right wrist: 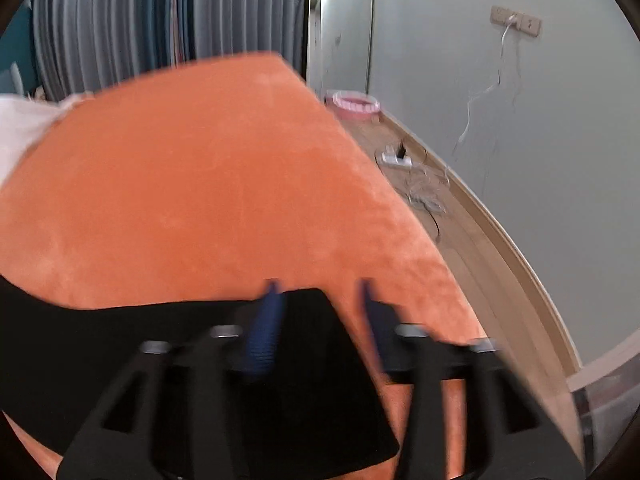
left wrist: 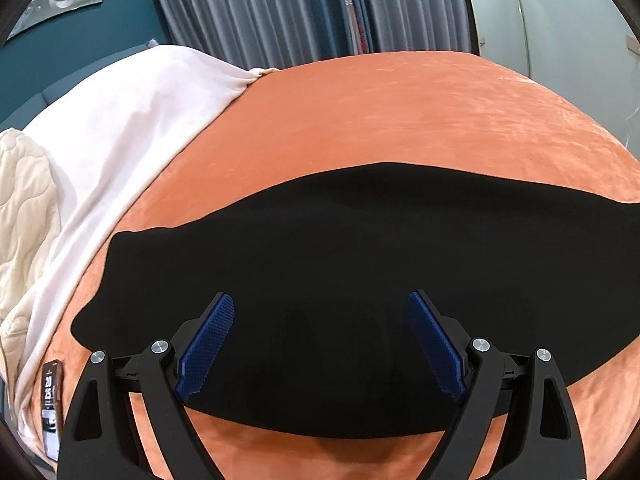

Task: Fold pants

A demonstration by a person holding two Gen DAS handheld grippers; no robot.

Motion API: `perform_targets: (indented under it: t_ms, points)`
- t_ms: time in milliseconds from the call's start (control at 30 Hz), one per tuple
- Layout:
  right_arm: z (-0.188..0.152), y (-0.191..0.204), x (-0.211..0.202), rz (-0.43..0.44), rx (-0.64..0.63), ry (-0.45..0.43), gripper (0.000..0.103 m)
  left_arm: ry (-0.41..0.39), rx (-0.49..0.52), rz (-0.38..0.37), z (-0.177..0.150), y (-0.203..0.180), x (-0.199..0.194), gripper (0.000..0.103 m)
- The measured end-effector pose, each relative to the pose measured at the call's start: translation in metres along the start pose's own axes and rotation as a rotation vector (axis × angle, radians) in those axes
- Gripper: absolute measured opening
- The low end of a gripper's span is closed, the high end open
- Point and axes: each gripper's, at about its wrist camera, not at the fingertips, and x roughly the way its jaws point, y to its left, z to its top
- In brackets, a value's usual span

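Note:
Black pants (left wrist: pixel 340 260) lie flat across the orange bedspread (left wrist: pixel 400 112), spread from left to right. My left gripper (left wrist: pixel 320 304) is open wide above the near part of the pants and holds nothing. In the blurred right wrist view, the end of the pants (right wrist: pixel 300 380) lies on the orange bedspread (right wrist: pixel 200 180). My right gripper (right wrist: pixel 320 292) is open over that end, its left finger (right wrist: pixel 264 332) above the cloth and its right finger (right wrist: pixel 376 320) over the bedspread just past the edge.
A white sheet (left wrist: pixel 120 128) and a cream quilt (left wrist: pixel 24 208) lie at the bed's left side, with a phone (left wrist: pixel 52 404) near the left corner. Right of the bed are a wooden floor (right wrist: pixel 460 208), a power strip (right wrist: pixel 396 158), cables and a pink bowl (right wrist: pixel 352 104).

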Motion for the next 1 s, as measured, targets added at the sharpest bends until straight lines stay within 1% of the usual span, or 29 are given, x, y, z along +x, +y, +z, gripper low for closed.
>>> perform_targets:
  t_ms: [100,167,200,300,333,367,400,467,500,533,567,633,667,700,733,767,800,833,900,967,1000]
  points:
    - [-0.009,-0.003,0.014,-0.011,-0.028,0.039,0.053,0.011,0.019,0.004,0.0,-0.013,0.001,0.086]
    - [-0.016,-0.009,0.016,0.008,-0.002,0.048,0.053,0.022,0.033,0.015,0.0,-0.018,0.002,0.086]
    - [-0.017,-0.012,0.01,0.022,0.019,0.042,0.053,0.03,0.041,0.024,-0.002,-0.021,0.002,0.086]
    - [-0.024,-0.032,-0.003,0.045,0.121,-0.016,0.053,0.044,0.037,0.033,-0.006,-0.024,0.0,0.086]
    - [-0.026,-0.035,-0.005,0.061,0.129,-0.017,0.054,0.051,0.032,0.036,-0.007,-0.024,0.001,0.086]
    - [-0.026,-0.035,-0.004,0.077,0.119,-0.004,0.054,0.057,0.029,0.036,-0.008,-0.025,0.001,0.086]
    - [-0.025,-0.033,-0.002,0.074,0.092,0.009,0.054,0.069,0.02,0.03,-0.01,-0.026,0.002,0.086]
    - [-0.015,-0.022,0.006,0.087,0.025,0.026,0.053,0.084,0.004,0.018,-0.012,-0.029,0.003,0.086]
    - [-0.013,-0.017,0.011,0.103,0.002,0.043,0.045,0.09,-0.001,0.013,-0.014,-0.032,0.002,0.086]
    - [-0.011,-0.013,0.02,0.12,-0.015,0.074,0.015,0.091,0.0,0.013,-0.014,-0.035,0.001,0.086]
    - [-0.009,-0.011,0.024,0.126,-0.009,0.089,0.014,0.09,0.005,0.016,-0.015,-0.038,0.0,0.086]
    - [0.0,-0.014,0.019,0.109,0.007,0.041,0.012,0.078,0.023,0.025,-0.016,-0.045,-0.005,0.086]
    - [0.001,-0.021,0.022,0.105,0.038,0.031,0.013,0.073,0.037,0.036,-0.017,-0.048,-0.006,0.086]
    - [-0.001,-0.025,0.033,0.103,0.054,0.064,0.016,0.077,0.045,0.041,-0.017,-0.05,-0.005,0.086]
    - [-0.006,-0.029,0.044,0.129,0.072,0.099,0.022,0.086,0.051,0.047,-0.018,-0.051,-0.003,0.086]
    - [-0.007,-0.034,0.041,0.135,0.087,0.088,0.039,0.093,0.053,0.052,-0.019,-0.052,-0.002,0.086]
    - [-0.006,-0.042,0.03,0.136,0.118,0.06,0.042,0.098,0.049,0.056,-0.02,-0.05,-0.003,0.086]
    - [-0.008,-0.049,0.019,0.152,0.153,0.037,0.04,0.097,0.045,0.055,-0.02,-0.049,-0.003,0.086]
    - [-0.018,-0.068,-0.006,0.184,0.218,-0.017,0.042,0.089,0.029,0.056,-0.021,-0.045,-0.007,0.086]
    - [-0.034,-0.084,-0.023,0.195,0.256,-0.025,0.052,0.089,0.008,0.052,-0.022,-0.04,-0.01,0.086]
    - [-0.045,-0.093,-0.026,0.213,0.284,-0.012,0.052,0.092,-0.007,0.046,-0.023,-0.037,-0.012,0.086]
